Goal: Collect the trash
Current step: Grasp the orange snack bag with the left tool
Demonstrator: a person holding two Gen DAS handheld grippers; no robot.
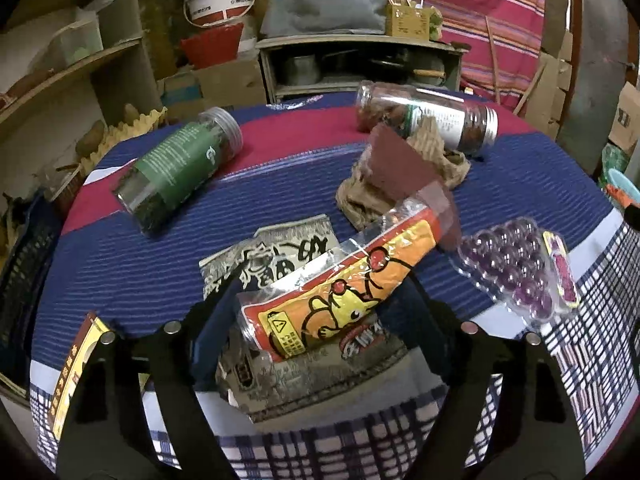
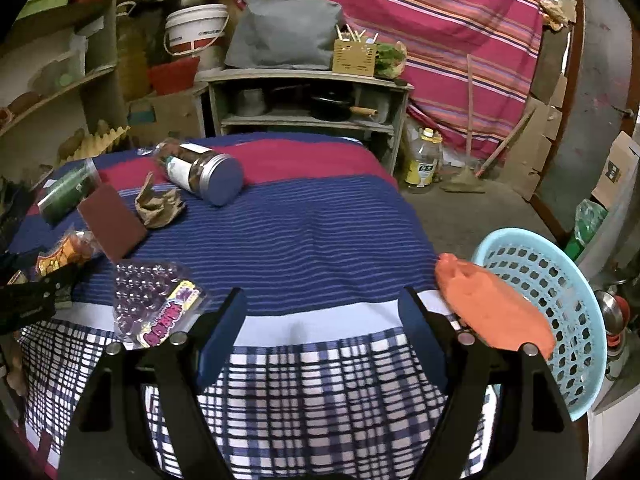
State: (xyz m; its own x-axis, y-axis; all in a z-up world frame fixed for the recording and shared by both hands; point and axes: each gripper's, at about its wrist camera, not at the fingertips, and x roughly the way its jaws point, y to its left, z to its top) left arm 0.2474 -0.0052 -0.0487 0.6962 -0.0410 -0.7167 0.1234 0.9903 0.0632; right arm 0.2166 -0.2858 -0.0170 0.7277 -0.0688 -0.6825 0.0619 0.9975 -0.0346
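An orange snack wrapper with a yellow cartoon lies on a black-and-white wrapper on the striped tablecloth. My left gripper straddles the orange wrapper, and both blue pads touch its long edges. In the right wrist view the same wrapper shows at the far left beside the left gripper. A clear tray pack of purple candy balls lies near the front edge. My right gripper hangs open over the checked cloth edge with nothing between its fingers.
A green-label jar and a brown-filled jar lie on their sides farther back. Crumpled brown paper and a brown scouring pad lie between them. A light-blue basket with an orange cloth-like thing stands at the table's right.
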